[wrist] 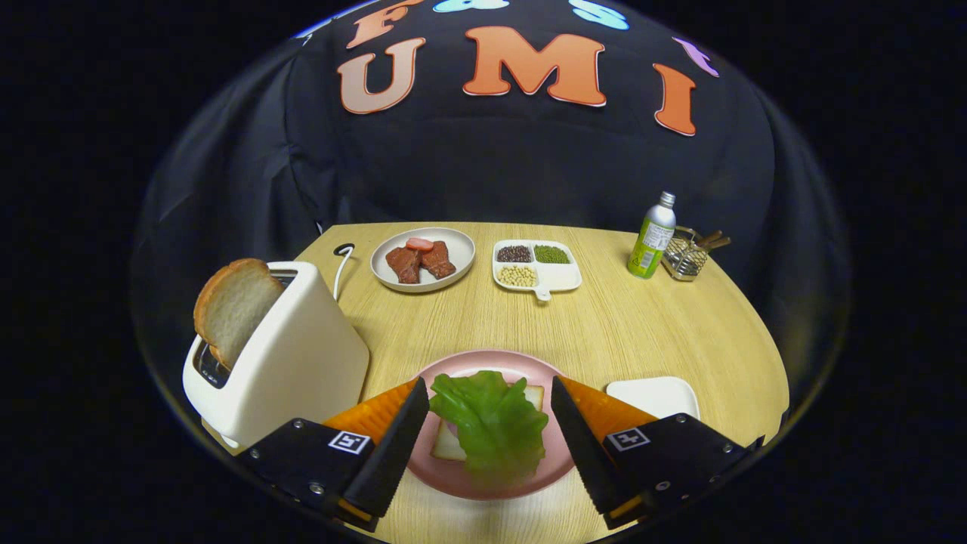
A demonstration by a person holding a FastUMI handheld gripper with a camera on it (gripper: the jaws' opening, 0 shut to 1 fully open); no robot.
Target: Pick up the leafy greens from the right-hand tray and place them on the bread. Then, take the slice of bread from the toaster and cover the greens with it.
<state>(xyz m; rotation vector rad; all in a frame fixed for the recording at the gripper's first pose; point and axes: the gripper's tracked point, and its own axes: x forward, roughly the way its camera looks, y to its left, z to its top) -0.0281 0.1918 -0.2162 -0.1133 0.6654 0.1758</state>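
Gripper (pixel 489 423) hangs released over the table (pixel 627 332), fingers spread wide either side of the greens (pixel 495 427).

Toaster (pixel 291 355) stands just beside the near finger's outer side, its bread slice (pixel 234 306) upright and tilted; that slice looks like the next thing to take, best pinched by its flat faces and lifted straight up. Pink plate (pixel 453 476) holds the lower bread (pixel 447 446), and the ruffled bright green leaf lies on it, covering most of it.
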